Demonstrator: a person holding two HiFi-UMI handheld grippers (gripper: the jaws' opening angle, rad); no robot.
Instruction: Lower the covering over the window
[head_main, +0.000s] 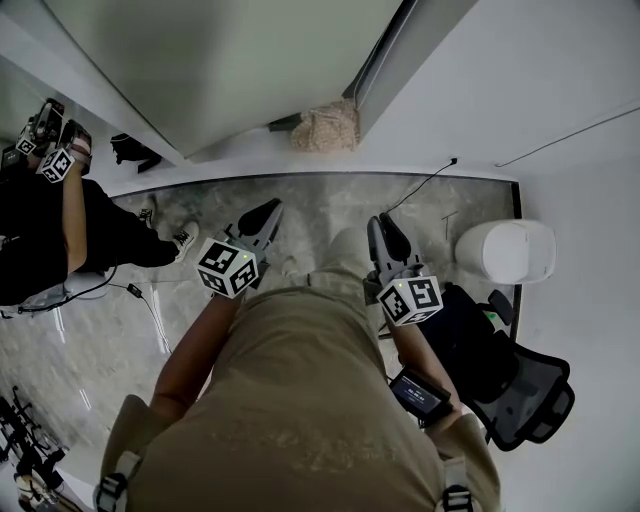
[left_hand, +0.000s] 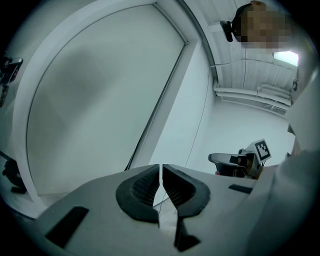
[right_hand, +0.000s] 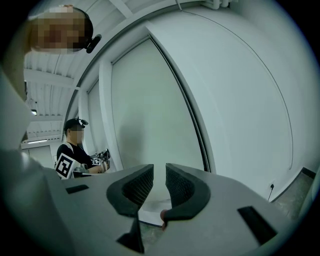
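Note:
The window covering (head_main: 230, 60) is a pale grey-green blind that fills the window frame; it also shows in the left gripper view (left_hand: 100, 100) and the right gripper view (right_hand: 150, 115). In the head view my left gripper (head_main: 262, 222) and right gripper (head_main: 390, 235) are held side by side at waist height, both pointing toward the window and well short of it. The left gripper (left_hand: 161, 172) has its jaws together with only a hairline slit and nothing in it. The right gripper (right_hand: 160, 182) stands open by a narrow gap, empty.
Another person (head_main: 60, 220) in black stands at the left with grippers of their own. A white bin (head_main: 510, 250) and a black office chair (head_main: 510, 390) are close on my right. A beige bundle (head_main: 325, 128) lies at the window's foot. A thin cable (head_main: 425, 185) runs down the white wall.

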